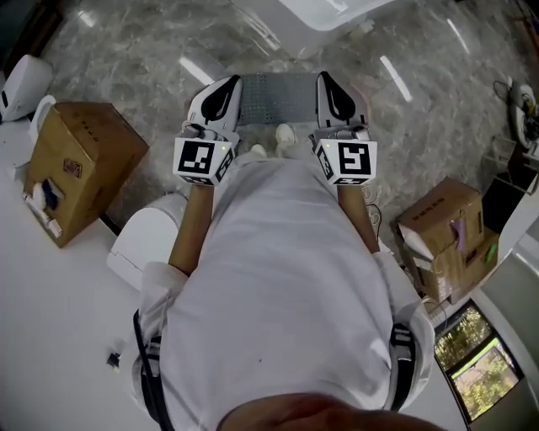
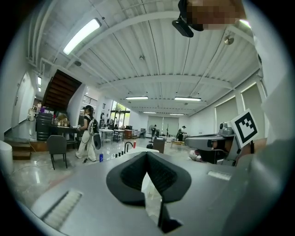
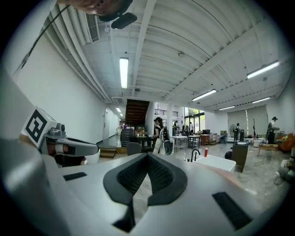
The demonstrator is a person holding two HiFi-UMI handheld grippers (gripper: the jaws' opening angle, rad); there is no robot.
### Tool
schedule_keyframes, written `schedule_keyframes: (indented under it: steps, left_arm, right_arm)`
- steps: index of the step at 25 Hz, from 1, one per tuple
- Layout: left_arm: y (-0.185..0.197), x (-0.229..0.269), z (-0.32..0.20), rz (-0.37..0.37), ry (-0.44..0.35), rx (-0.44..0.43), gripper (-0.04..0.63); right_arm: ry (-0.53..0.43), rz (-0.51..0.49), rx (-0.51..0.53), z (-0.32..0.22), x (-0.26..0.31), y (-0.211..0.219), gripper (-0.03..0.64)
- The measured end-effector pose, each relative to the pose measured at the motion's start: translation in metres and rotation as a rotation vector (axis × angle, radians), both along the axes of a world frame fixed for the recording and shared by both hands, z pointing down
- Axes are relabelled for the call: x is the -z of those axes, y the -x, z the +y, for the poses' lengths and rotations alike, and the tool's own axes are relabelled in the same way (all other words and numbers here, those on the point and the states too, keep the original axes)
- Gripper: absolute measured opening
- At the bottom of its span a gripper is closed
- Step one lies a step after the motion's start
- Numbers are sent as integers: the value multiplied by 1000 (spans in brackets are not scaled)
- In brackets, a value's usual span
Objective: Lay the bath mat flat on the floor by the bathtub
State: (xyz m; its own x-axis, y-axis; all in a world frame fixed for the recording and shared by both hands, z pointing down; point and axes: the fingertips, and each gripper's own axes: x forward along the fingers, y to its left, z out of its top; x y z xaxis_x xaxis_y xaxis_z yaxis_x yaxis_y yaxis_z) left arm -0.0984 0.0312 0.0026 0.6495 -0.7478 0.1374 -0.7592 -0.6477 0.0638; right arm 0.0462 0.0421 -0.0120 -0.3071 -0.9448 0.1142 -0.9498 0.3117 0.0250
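Note:
The grey dotted bath mat (image 1: 278,99) lies flat on the marble floor, between the white bathtub (image 1: 324,13) and the person's shoes (image 1: 285,135). Both grippers are held at chest height above the mat's two sides and point forward. My left gripper (image 1: 222,86) (image 2: 147,154) is shut, tips touching, with nothing between them. My right gripper (image 1: 331,82) (image 3: 147,156) is shut and empty too. In the gripper views the mat is hidden below the gripper bodies. The right gripper view shows the tub (image 3: 226,162) with its black faucet (image 3: 194,155) ahead.
One cardboard box (image 1: 84,160) stands at the left and another (image 1: 442,231) at the right. A white fixture (image 1: 145,237) sits by the person's left side. Farther back in the hall are a standing person (image 2: 86,133), a chair (image 2: 57,148) and tables.

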Motion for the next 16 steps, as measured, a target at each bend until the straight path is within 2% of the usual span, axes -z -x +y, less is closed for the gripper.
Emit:
schedule_keyframes:
  steps: [5, 10, 16]
  left_arm:
    - [7, -8, 22, 3, 34, -24, -5]
    - [1, -1, 39, -11, 6, -57, -5]
    - [-11, 11, 57, -27, 5, -38, -5]
  right_arm:
    - [31, -6, -30, 26, -7, 1, 0]
    - [15, 12, -52, 45, -2, 0, 0]
    - [0, -13, -39, 61, 9, -1, 2]
